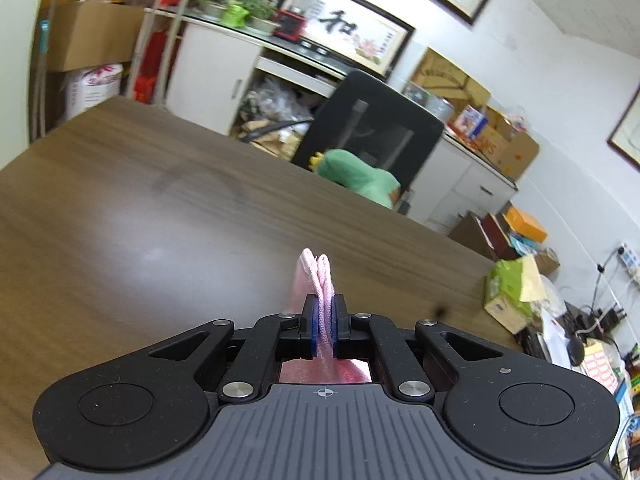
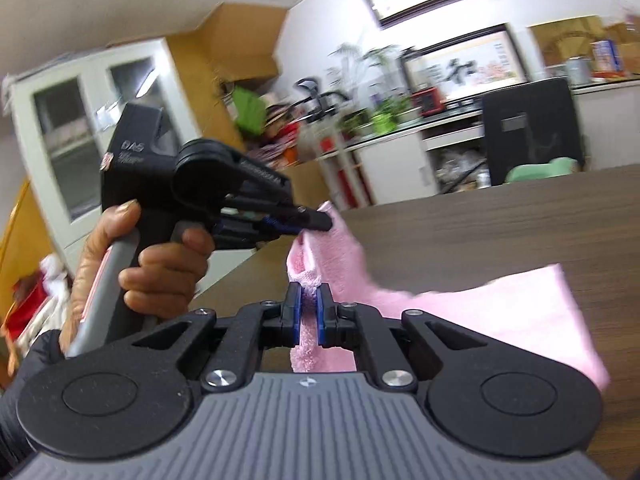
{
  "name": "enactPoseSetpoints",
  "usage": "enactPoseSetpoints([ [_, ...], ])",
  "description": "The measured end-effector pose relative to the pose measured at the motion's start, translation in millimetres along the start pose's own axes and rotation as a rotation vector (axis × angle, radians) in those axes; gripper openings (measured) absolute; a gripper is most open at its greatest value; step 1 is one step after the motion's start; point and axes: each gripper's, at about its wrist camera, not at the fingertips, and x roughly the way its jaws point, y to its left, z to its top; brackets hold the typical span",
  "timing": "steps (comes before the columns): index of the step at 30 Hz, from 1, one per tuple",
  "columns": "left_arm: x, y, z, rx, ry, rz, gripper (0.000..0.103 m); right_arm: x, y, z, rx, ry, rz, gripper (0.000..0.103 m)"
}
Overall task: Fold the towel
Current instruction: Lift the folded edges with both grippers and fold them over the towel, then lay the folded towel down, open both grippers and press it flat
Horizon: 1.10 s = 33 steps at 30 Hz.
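Presently, the pink towel (image 2: 500, 312) is pinched by its edges in both closed claws, left claw (image 1: 325, 320) and right claw (image 2: 308, 312), above the bare counter (image 1: 160, 208).

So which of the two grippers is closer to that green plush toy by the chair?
Hard to call. Both the left gripper and the right gripper clamp the pink towel side by side, with the green plush toy beyond the table's far edge.
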Motion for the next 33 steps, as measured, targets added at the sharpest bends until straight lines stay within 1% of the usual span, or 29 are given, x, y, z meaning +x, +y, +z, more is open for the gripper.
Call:
enactPoseSetpoints([
  [6, 32.7, -55.6, -10.5, 0.097, 0.040, -0.013, 0.005, -24.7, -45.0, -2.2, 0.058, 0.003, -0.090, 0.008],
  [10, 56.0, -91.0, -20.5, 0.164, 0.069, -0.020, 0.005, -32.2, -60.2, -6.3, 0.065, 0.021, -0.127, 0.008],
  [14, 66.0, -102.1, -33.1, 0.198, 0.091, -0.013, 0.006, -34.9, -76.1, -11.6, 0.092, 0.062, -0.172, 0.008],
  [18, 85.3, -112.9, -48.4, 0.239, 0.124, 0.009, 0.006, -29.3, -81.4, -15.3, 0.092, 0.101, -0.218, 0.008],
  [21, 91.5, -116.3, -55.6, 0.265, 0.138, 0.010, 0.007, -22.5, -81.9, -21.4, 0.087, 0.138, -0.250, 0.008],
  [22, 94.3, -118.4, -59.0, 0.289, 0.139, 0.003, 0.009, -21.9, -82.0, -23.2, 0.087, 0.148, -0.254, 0.008],
  [24, 96.0, -120.7, -62.0, 0.308, 0.136, -0.003, 0.009, -19.3, -84.3, -28.6, 0.089, 0.168, -0.276, 0.008],
  [27, 92.2, -122.3, -63.8, 0.327, 0.112, -0.021, 0.012, -18.0, -85.2, -34.4, 0.086, 0.192, -0.298, 0.009],
  [30, 76.2, -118.1, -58.4, 0.328, 0.048, -0.027, 0.015, -17.8, -89.2, -36.6, 0.107, 0.196, -0.303, 0.010],
  [31, 73.4, -117.8, -56.6, 0.330, 0.036, -0.025, 0.020, -17.7, -90.6, -36.9, 0.115, 0.196, -0.302, 0.010],
  [32, 65.9, -115.0, -54.0, 0.333, 0.015, -0.024, 0.027, -17.9, -91.9, -36.9, 0.127, 0.196, -0.299, 0.010],
  [33, 64.5, -115.2, -52.8, 0.336, 0.007, -0.023, 0.030, -18.0, -94.4, -36.7, 0.147, 0.195, -0.295, 0.011],
])
